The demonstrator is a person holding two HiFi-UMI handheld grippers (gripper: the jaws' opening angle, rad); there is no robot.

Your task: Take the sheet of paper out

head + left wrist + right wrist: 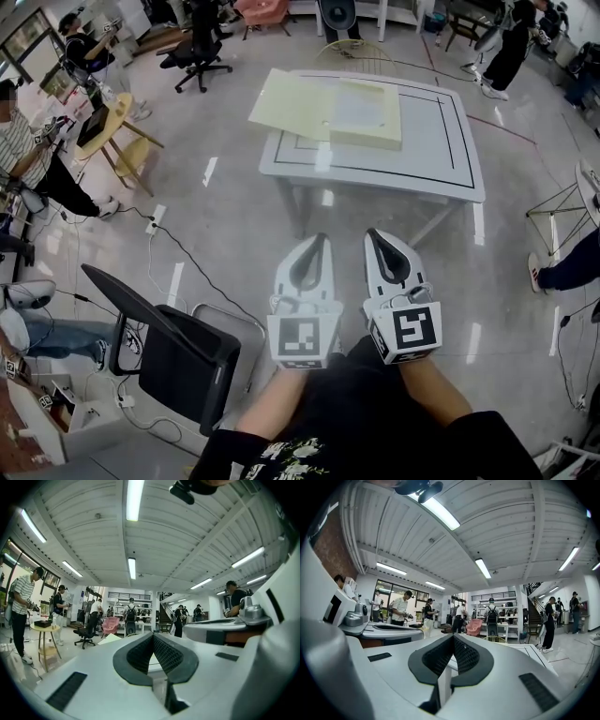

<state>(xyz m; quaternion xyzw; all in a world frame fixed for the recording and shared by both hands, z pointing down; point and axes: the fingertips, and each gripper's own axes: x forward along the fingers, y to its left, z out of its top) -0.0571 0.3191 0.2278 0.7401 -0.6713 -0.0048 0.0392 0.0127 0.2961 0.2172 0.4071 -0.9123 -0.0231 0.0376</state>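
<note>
Left hand-held gripper point(317, 242): jaws together, nothing between them; I hold it close to my body, well apart from the worktop point(441, 159).
Right hand-held gripper point(377, 236): jaws likewise together and empty, just beside the left one.
Sheet of paper point(361, 105): lies flat inside the right half of an open yellow case point(291, 101) on the worktop's far side. Neither hand-held gripper is near it.
Risk, floor cable point(192, 258): it runs across the floor to my left front. I could snag a foot on it when stepping in.
Risk, case flap: the left half of the case overhangs the worktop's left edge. A knock from the left hand-held gripper could tip or slide the whole case off.
Risk, case unsecured: nothing holds it down. Pulling the sheet may drag the case along.
Risk, sheet: it is thin and lies flat within a raised rim. I judge a pinch likely to slip, crease or tear it, and both sets of jaws must be opened first.
Count, hand-held grippers: two.
Count, worktops: one.
Count, cases: one.
Count, sheets: one visible. I cannot tell whether more lie beneath.
</note>
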